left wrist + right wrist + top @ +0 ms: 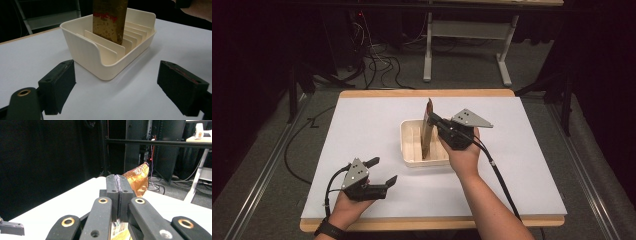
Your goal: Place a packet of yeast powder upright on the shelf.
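Note:
A cream slotted tray [411,150] sits in the middle of the white table. A gold-brown foil packet [427,131] stands upright in one of its slots. My right gripper [433,119] is shut on the packet's upper edge from the right. In the right gripper view the shut gripper [117,186] pinches the crinkled packet [138,178], which sticks out beyond it. My left gripper [383,170] rests open near the table's front left, apart from the tray. In the left gripper view the tray [82,48] and packet [108,20] lie beyond the open gripper [117,75].
The white table [362,120] has a wooden rim along its front and back. Behind it are a grey desk frame [428,45] and floor cables [377,65]. Bare white surface lies left and right of the tray.

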The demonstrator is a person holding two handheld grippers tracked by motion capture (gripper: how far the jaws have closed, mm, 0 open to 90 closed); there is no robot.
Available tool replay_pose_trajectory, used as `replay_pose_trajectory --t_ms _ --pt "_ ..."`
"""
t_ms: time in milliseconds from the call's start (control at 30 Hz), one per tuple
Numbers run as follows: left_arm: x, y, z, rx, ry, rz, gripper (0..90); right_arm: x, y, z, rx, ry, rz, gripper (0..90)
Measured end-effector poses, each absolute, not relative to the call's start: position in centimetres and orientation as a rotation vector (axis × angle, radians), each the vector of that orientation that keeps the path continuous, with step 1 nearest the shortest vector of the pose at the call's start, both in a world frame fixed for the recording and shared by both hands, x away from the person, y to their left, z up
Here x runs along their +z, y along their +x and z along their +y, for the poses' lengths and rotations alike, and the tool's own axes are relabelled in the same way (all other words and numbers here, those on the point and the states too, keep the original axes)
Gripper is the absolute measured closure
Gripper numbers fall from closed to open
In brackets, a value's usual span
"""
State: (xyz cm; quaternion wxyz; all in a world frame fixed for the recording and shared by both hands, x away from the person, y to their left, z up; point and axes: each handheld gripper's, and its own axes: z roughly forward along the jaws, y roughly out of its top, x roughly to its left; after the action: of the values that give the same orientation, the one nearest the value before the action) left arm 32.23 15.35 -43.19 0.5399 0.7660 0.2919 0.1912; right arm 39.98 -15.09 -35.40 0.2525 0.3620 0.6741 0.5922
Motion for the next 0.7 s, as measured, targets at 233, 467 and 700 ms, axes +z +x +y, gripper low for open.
replay_pose_trajectory --t_ms 233,467,700 --pt "-43.2 32.2 15.4 0.456 1.82 0.695 15.6 -36.4 40.2 -15.0 1.574 1.002 1.868 90.0" --pt "-43.2 32.2 15.4 0.456 1.818 0.695 15.6 -37.1 40.3 -14.8 1.574 1.019 1.88 86.6" --pt "-43.2 32.2 15.4 0.455 1.818 0.696 15.5 -36.6 40.3 -14.9 1.584 1.022 1.883 61.2"
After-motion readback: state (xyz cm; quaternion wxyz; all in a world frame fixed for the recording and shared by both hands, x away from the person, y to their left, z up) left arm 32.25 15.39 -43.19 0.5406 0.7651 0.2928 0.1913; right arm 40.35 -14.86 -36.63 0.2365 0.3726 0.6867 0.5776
